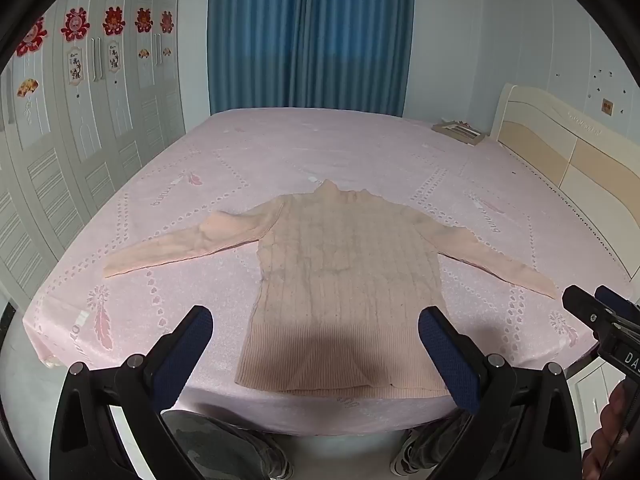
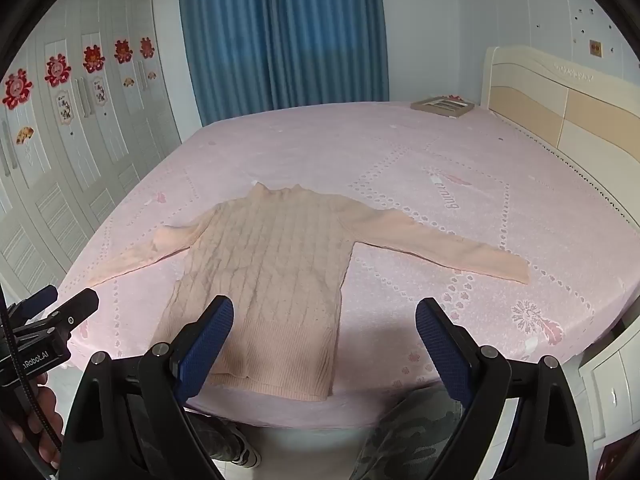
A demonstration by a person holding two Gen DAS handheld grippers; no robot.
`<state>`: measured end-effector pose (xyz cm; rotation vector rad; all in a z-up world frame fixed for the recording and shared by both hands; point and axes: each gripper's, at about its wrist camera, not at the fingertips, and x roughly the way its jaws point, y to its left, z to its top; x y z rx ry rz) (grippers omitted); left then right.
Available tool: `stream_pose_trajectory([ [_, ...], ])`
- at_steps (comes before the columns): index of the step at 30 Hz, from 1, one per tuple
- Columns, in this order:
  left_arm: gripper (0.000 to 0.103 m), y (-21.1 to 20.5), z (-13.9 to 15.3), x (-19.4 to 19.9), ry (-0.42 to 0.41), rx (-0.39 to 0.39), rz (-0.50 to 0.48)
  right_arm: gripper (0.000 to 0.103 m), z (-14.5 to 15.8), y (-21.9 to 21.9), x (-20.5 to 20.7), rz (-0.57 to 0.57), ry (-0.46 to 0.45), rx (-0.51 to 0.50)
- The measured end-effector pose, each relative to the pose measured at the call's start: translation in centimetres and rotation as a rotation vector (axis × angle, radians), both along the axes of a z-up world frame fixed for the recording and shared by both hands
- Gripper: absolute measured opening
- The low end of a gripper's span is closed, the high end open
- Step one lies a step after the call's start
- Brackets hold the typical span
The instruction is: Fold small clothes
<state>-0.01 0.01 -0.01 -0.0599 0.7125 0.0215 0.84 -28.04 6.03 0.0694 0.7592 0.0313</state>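
Observation:
A small peach cable-knit sweater lies flat on the pink bed, collar away from me, both sleeves spread out to the sides, hem at the near edge. It also shows in the right wrist view. My left gripper is open and empty, held above the hem. My right gripper is open and empty, above the hem's right side. Each gripper shows at the edge of the other's view: the right gripper and the left gripper.
A flat framed item lies at the bed's far right corner by the cream headboard. White wardrobe doors stand on the left, blue curtains behind. A white nightstand sits at the right. My legs stand at the bed's near edge.

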Motion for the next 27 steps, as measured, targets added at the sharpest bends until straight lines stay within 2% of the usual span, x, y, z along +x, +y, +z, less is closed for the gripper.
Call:
stream_pose_trajectory([
  [10,0.103,-0.2,-0.4,0.0,-0.008,0.001,0.001,0.091,0.1,-0.1,0.0,-0.003,-0.001,0.008],
  [27,0.103,-0.7,0.9,-0.2,-0.042,-0.021,-0.02,0.091,0.0,-0.1,-0.2,-0.014,-0.007,0.01],
])
